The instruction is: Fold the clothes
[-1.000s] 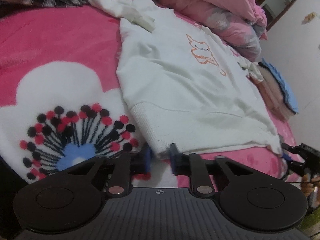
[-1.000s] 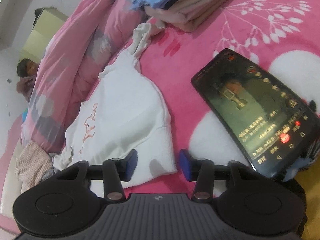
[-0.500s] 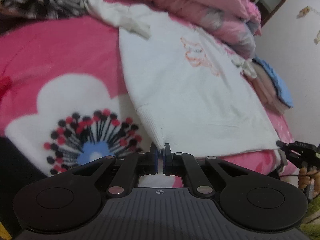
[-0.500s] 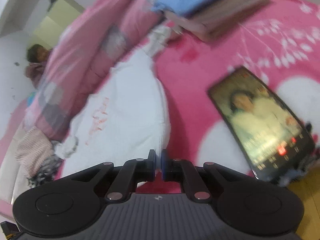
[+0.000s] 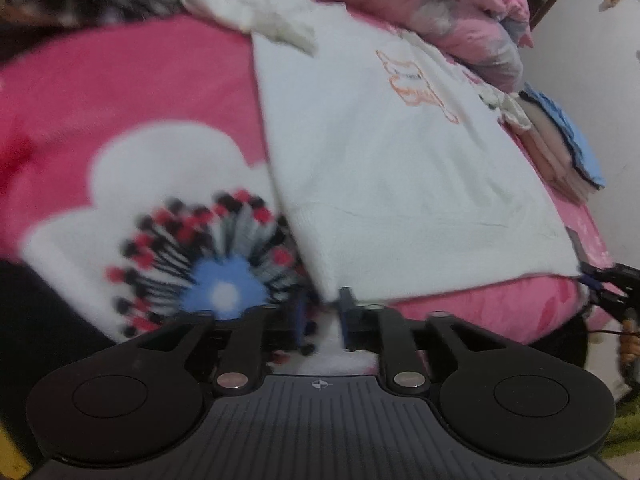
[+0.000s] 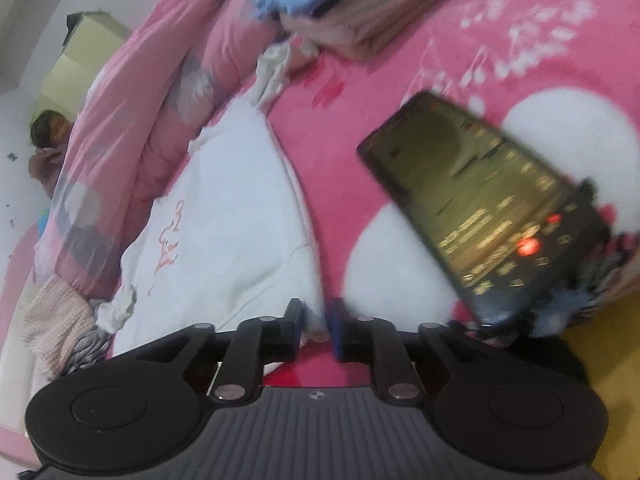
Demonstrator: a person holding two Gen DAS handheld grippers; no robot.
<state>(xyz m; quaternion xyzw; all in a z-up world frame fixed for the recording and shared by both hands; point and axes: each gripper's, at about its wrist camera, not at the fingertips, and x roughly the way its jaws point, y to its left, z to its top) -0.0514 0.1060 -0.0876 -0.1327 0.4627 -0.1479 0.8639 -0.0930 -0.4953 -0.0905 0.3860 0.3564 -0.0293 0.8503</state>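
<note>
A white sweatshirt [image 5: 392, 168] with an orange print lies flat on the pink flowered blanket [image 5: 120, 92], its ribbed hem toward me. In the left wrist view, my left gripper [image 5: 322, 316] stands open, and the hem's left corner [image 5: 326, 294] reaches into the gap between its blue pads. My right gripper [image 6: 316, 322] is slightly open at the sweatshirt's [image 6: 224, 216] other hem corner, with white cloth between its pads. From the left wrist view the right gripper [image 5: 600, 284] shows at the far right, by that corner.
A phone [image 6: 480, 208] with a lit screen lies on the blanket to the right of the sweatshirt. A stack of folded clothes [image 6: 360, 4] sits beyond it, also seen as the stack [image 5: 560, 144]. A pink quilt [image 5: 460, 12] runs along the far side. A person [image 6: 50, 132] lies at the far left.
Both grippers closed on the hem corners half a second ago and have since opened a little. Both views are blurred by motion, and the hem now looks pulled straight.
</note>
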